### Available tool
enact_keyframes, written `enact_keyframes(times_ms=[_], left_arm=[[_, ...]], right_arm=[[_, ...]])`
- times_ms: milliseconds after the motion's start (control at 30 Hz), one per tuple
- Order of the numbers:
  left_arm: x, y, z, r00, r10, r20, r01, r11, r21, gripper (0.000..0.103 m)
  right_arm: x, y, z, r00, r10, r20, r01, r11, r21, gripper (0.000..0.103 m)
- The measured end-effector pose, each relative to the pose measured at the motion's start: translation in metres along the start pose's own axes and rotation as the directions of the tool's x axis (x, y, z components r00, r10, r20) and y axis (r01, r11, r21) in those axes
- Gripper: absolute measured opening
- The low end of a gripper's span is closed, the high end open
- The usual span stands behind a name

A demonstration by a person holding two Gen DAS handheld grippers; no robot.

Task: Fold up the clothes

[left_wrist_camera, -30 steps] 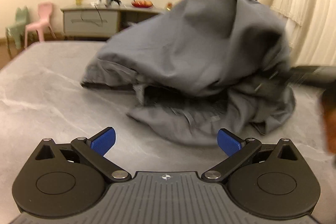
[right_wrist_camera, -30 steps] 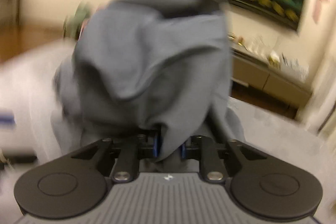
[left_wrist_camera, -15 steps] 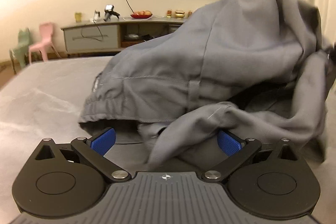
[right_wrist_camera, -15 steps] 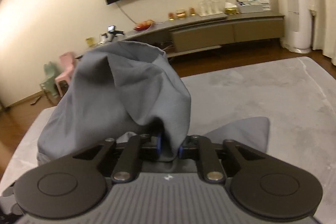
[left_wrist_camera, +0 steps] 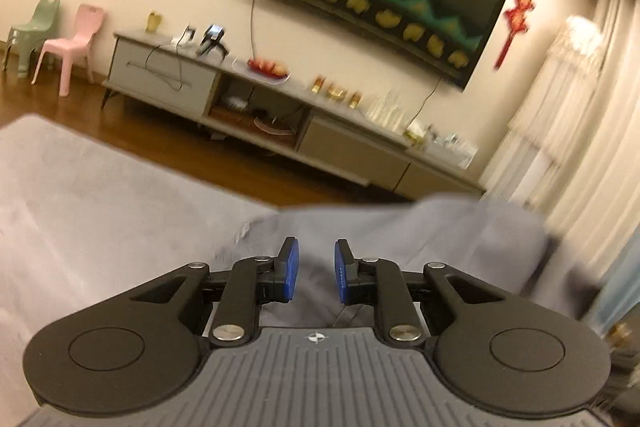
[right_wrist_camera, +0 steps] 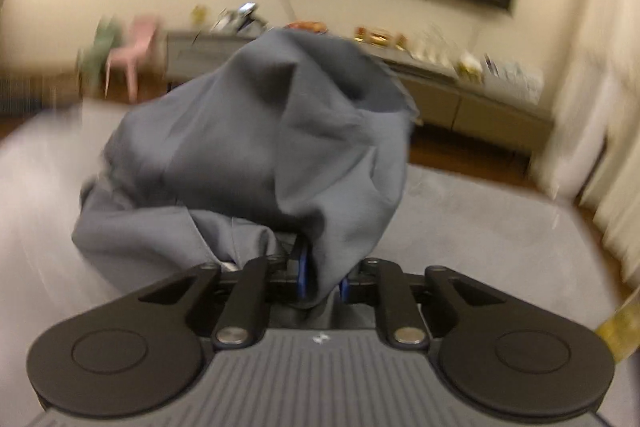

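Observation:
A grey garment (right_wrist_camera: 280,147) hangs bunched up in front of my right gripper (right_wrist_camera: 322,279), which is shut on a fold of it above the grey marbled surface (right_wrist_camera: 500,227). In the left wrist view the same garment (left_wrist_camera: 440,239) stretches to the right from my left gripper (left_wrist_camera: 316,267). The left jaws are closing with cloth lying in the narrow gap between them. Both blue pads (left_wrist_camera: 289,267) still show their inner faces, so they do not press on the cloth.
The grey surface (left_wrist_camera: 80,207) runs off to the left, with wooden floor beyond its far edge. A long low cabinet (left_wrist_camera: 280,115) with small items stands along the wall, two small chairs (left_wrist_camera: 68,47) at its left and pale curtains (left_wrist_camera: 580,147) at the right.
My left gripper rose, tilted and narrowed its wide-open jaws around the cloth. The right gripper swung sideways, still holding its fold, and the garment hangs differently.

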State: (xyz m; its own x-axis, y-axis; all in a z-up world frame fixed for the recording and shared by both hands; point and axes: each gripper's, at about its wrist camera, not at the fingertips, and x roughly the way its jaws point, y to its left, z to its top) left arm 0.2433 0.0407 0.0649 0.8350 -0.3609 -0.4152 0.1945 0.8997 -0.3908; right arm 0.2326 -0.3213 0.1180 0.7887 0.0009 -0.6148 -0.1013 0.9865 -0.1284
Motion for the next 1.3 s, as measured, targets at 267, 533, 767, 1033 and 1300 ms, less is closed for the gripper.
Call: enact_keyframes(times_ms=[267,533,767,1033,1300], left_arm=[[0.057,-0.025,-0.043,0.960,-0.127,-0.248,0.091,0.984,-0.151,0.090],[0.137,-0.010,-0.048,0.945,-0.240,-0.223,0.136,0.906,-0.400,0.002],[-0.018,0.002,0.080,0.896,-0.318,0.309,0.405,0.870,-0.281,0.001],[-0.018,0.037,0.125,0.983,0.164,0.087,-0.151,0.978,-0.141,0.007],[-0.049,0.068,-0.006,0.979,0.176,-0.101,-0.190,0.969,-0.155,0.077]], right_arm=[[0.005,-0.002,-0.007,1.000,0.029,0.009,-0.030,0.999,0.044,0.055],[0.019,-0.010,-0.015,0.968,0.249,-0.025,-0.247,0.966,0.074,0.012],[-0.024,-0.043,-0.012,0.815,0.562,0.143,-0.578,0.804,0.139,0.026],[-0.008,-0.025,-0.022,0.928,0.371,0.038,-0.373,0.922,0.105,0.078],[0.033,0.039,-0.055,0.984,0.094,-0.149,-0.136,0.943,-0.305,0.053]])
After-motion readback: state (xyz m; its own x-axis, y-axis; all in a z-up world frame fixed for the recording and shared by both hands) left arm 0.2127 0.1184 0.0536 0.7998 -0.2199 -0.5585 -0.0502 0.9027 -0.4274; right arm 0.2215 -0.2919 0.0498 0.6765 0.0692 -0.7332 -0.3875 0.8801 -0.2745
